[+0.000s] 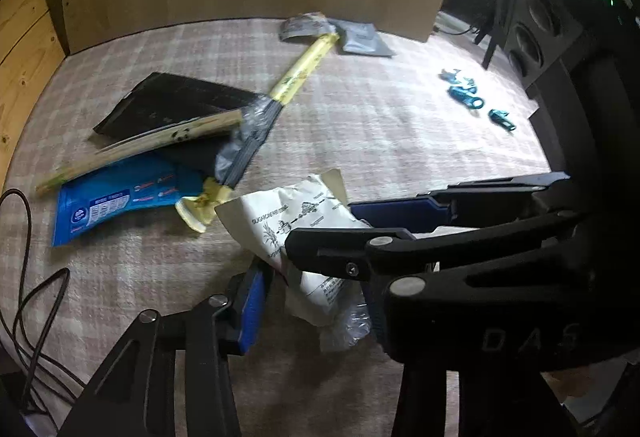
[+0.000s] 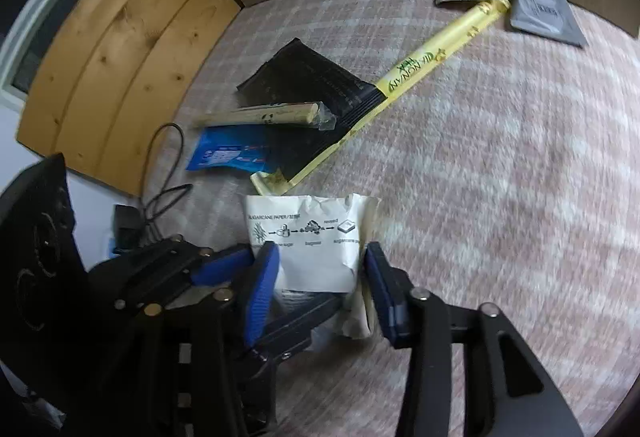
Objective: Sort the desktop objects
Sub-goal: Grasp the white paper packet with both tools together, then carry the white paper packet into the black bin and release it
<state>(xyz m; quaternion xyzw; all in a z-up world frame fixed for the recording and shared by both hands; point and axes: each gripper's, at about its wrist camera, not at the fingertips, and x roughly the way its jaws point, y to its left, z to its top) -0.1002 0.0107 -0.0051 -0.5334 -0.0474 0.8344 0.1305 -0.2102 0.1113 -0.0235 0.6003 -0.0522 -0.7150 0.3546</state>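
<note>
A white sugarcane-paper packet (image 2: 316, 237) lies on the checked cloth; it also shows in the left wrist view (image 1: 296, 217). My right gripper (image 2: 322, 277) has its blue pads on both sides of the packet, pressing its edges. My left gripper (image 1: 316, 301) is open around the packet's other end, and its fingers (image 2: 224, 265) show at the left of the right wrist view. Beyond lie a blue pouch (image 1: 120, 201), a black pouch (image 1: 172, 105), a long yellow wrapper (image 1: 296, 73) and a pale chopstick sleeve (image 1: 160, 145).
Grey foil packets (image 1: 362, 39) lie at the far end by the brown wall. Several teal clips (image 1: 468, 93) sit at the right. A black cable (image 1: 28, 277) runs along the left edge. Dark equipment (image 1: 560, 37) stands at the right.
</note>
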